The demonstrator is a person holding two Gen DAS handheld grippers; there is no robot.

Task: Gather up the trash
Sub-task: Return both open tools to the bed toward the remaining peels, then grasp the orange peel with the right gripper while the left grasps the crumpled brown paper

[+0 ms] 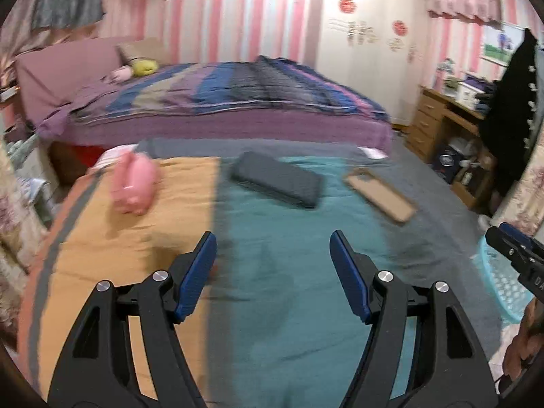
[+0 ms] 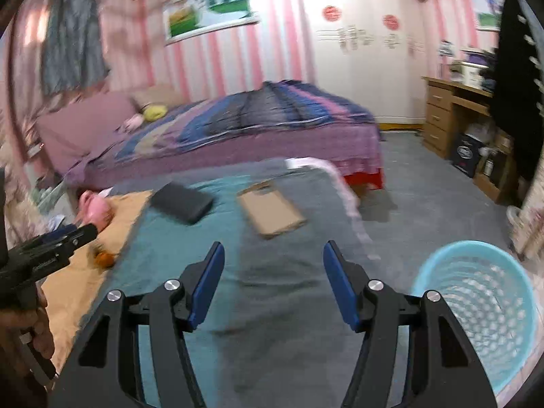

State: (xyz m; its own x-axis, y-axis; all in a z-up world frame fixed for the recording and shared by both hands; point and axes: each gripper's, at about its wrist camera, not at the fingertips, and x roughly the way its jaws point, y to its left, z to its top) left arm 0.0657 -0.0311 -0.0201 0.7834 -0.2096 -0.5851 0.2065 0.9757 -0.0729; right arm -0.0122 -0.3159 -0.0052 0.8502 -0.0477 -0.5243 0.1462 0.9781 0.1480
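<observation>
A blanket in orange, teal and grey bands (image 1: 272, 292) covers the near bed. On it lie a flat brown cardboard piece (image 2: 272, 210), a dark grey flat case (image 2: 182, 202) and a pink pig toy (image 1: 134, 183). A small orange scrap (image 2: 105, 258) rests on the orange band. My left gripper (image 1: 272, 238) hovers open over the blanket with nothing between its fingers. My right gripper (image 2: 273, 248) is open and empty too, short of the cardboard. A light blue mesh basket (image 2: 476, 309) stands on the floor to the right of the bed. Both views are blurred.
Behind the near bed is a larger bed with a purple striped quilt (image 1: 238, 95). A wooden desk with drawers (image 2: 442, 115) and a white wardrobe (image 2: 367, 68) line the right side. Grey floor (image 2: 425, 183) runs between the beds and the desk.
</observation>
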